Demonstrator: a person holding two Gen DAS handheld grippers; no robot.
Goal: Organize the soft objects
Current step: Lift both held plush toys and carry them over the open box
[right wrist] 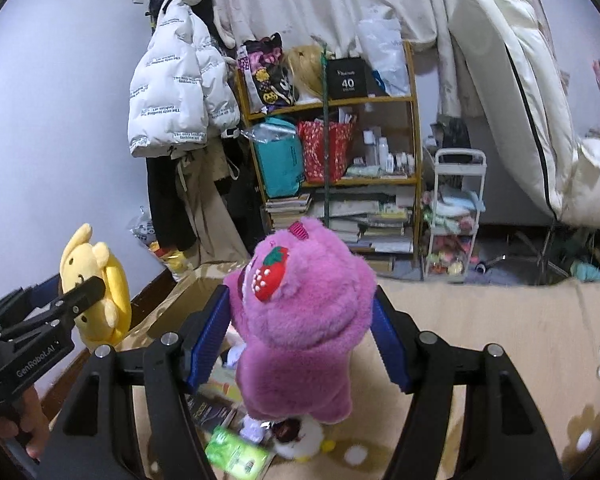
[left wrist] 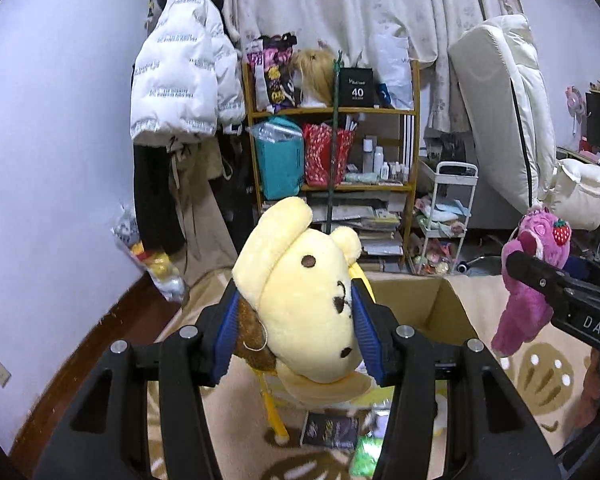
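My left gripper (left wrist: 296, 312) is shut on a yellow plush dog (left wrist: 304, 300) and holds it in the air above the rug, in front of an open cardboard box (left wrist: 432, 308). My right gripper (right wrist: 300, 320) is shut on a pink plush bear (right wrist: 300, 332) with a strawberry patch, also held up. The pink bear also shows in the left wrist view (left wrist: 532, 276) at the right, and the yellow plush in the right wrist view (right wrist: 96, 284) at the left. The box edge also shows in the right wrist view (right wrist: 168, 308).
A beige patterned rug (left wrist: 540, 376) carries loose items: a dark booklet (left wrist: 330, 430), a green packet (right wrist: 236, 452), a small white plush (right wrist: 304, 440). A cluttered wooden shelf (left wrist: 332, 148), hanging coats (left wrist: 184, 92), a white cart (left wrist: 448, 216) and a leaning mattress (left wrist: 500, 112) stand behind.
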